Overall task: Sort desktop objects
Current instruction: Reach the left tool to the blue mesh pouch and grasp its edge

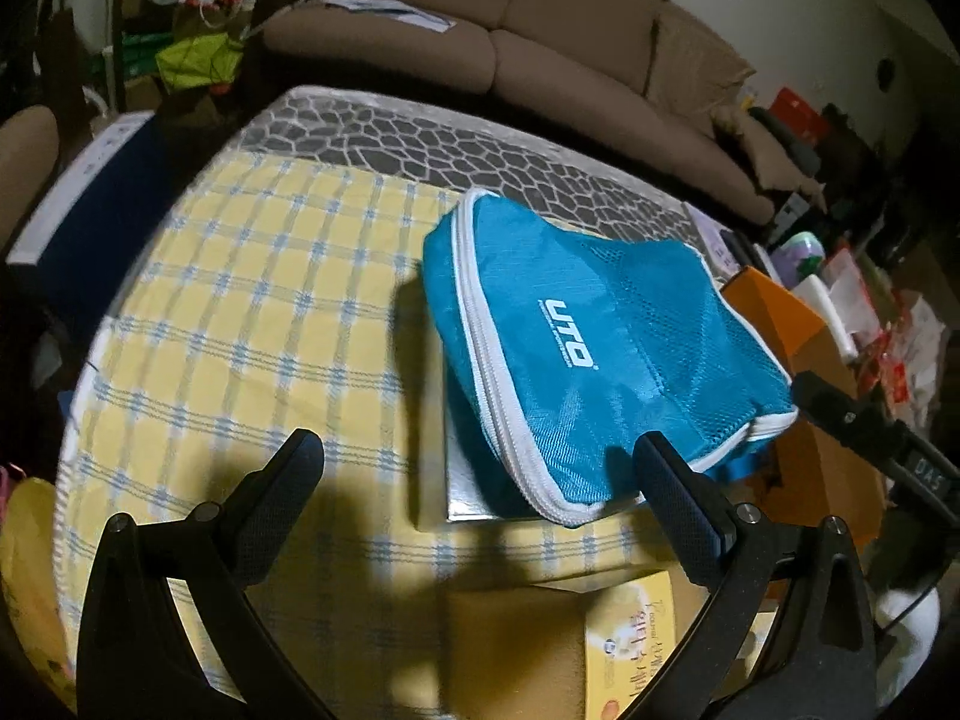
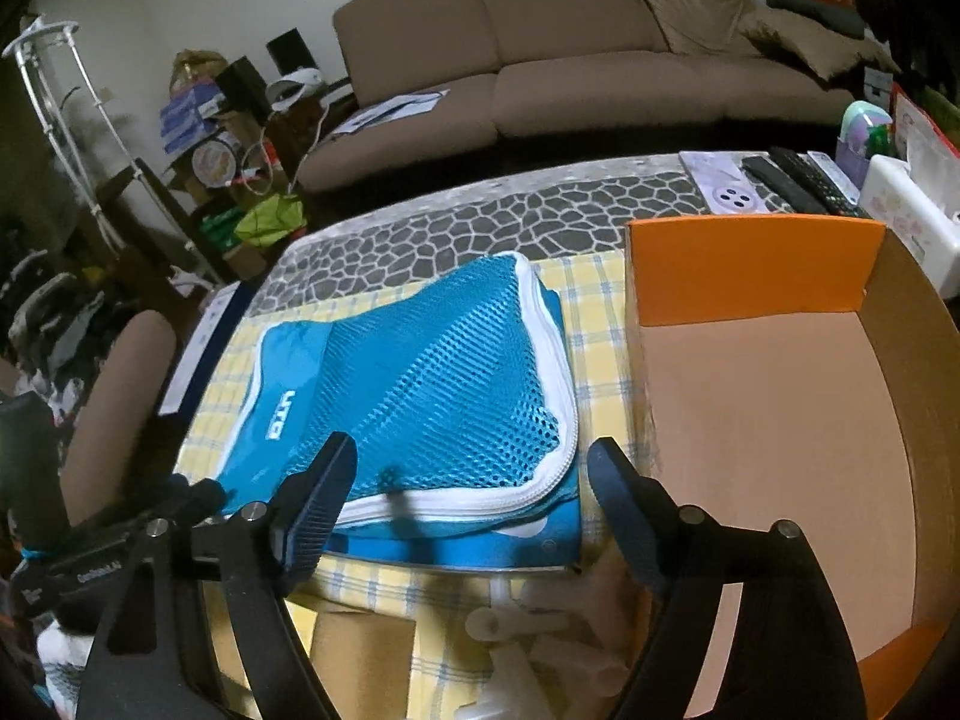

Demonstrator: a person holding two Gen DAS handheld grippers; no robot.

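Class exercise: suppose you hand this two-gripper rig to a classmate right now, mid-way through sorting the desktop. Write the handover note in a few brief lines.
Left gripper: open, holds nothing, its right finger close by the blue pouch's zip edge.
Right gripper: open, holds nothing, jaws straddling the near zip corner of the pouch, pads not pressing.
Blue mesh pouch: lies on a flat silver box on the yellow check cloth.
Orange cardboard box: open, nothing visible inside, right beside the pouch.
Done: nothing visibly sorted yet.
Left: grip the pouch and probably move it into the box; then the small items at the near table edge.
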